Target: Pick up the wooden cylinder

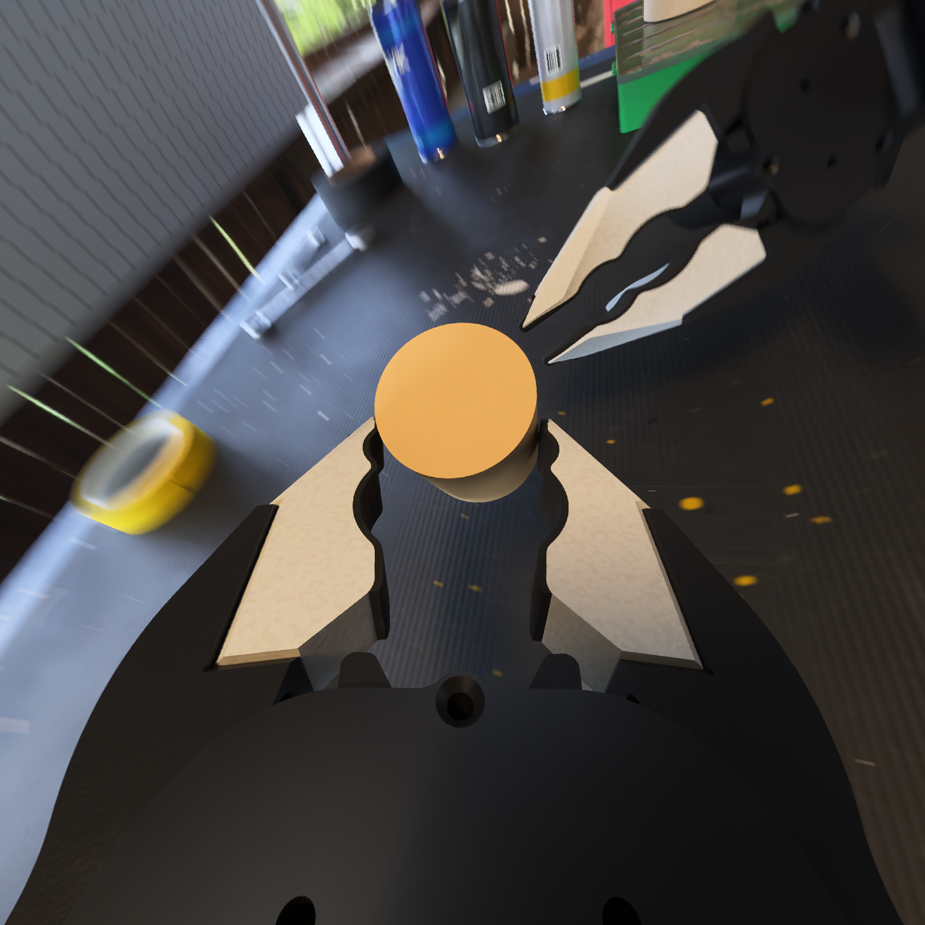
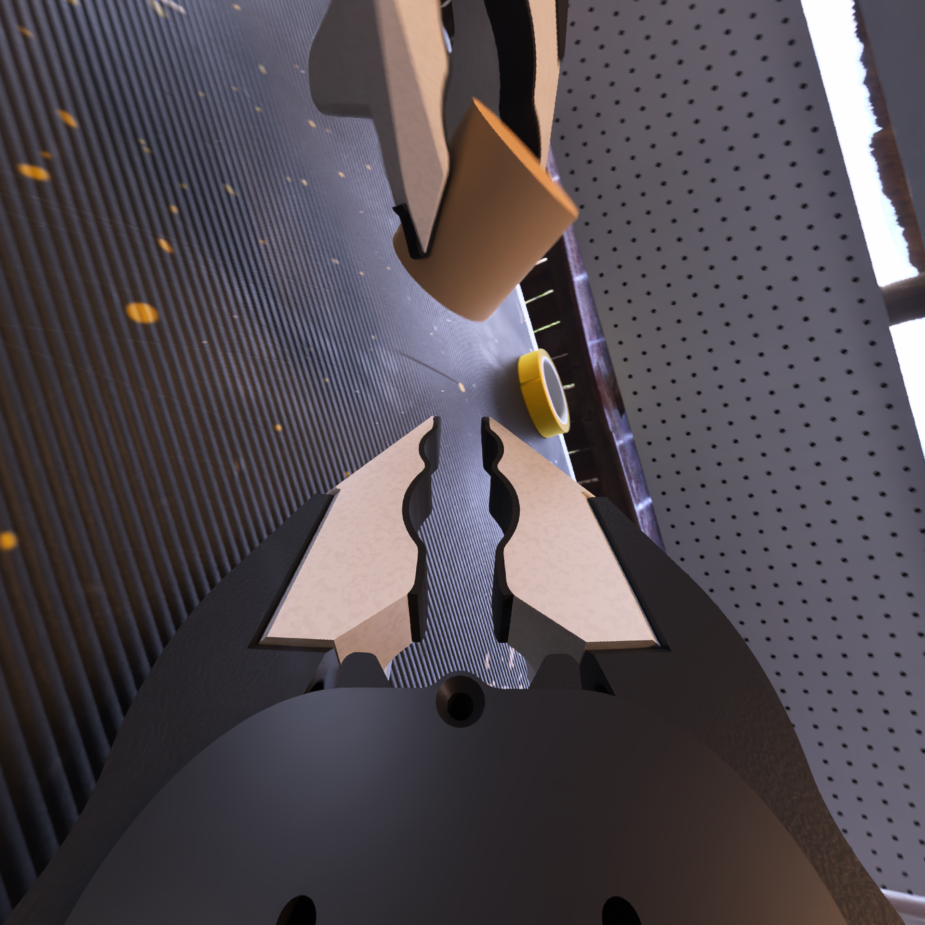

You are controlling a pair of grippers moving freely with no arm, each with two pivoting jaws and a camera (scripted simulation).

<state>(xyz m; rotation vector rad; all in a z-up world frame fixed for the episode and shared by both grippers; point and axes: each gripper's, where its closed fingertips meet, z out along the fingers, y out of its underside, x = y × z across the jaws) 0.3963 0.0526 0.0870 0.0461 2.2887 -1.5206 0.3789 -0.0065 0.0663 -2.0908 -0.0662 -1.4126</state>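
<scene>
The wooden cylinder (image 1: 455, 400) is short and orange-tan, and I see its round end face head-on in the left wrist view. My left gripper (image 1: 460, 425) is shut on it, one finger on each side. In the right wrist view the cylinder (image 2: 500, 220) hangs tilted above the dark ribbed mat (image 2: 200, 400), with a left finger (image 2: 415, 150) against its side. My right gripper (image 2: 459, 425) is empty, its jaws a narrow gap apart, below and apart from the cylinder. It also shows in the left wrist view (image 1: 535, 345), just right of the cylinder.
A yellow tape roll (image 1: 145, 470) lies near the mat's edge by the pegboard wall (image 2: 726, 350), also in the right wrist view (image 2: 543, 393). A blue can (image 1: 415, 85), a black can (image 1: 488, 75), a white-and-yellow can (image 1: 555, 55) and a green box (image 1: 645, 95) stand at the back.
</scene>
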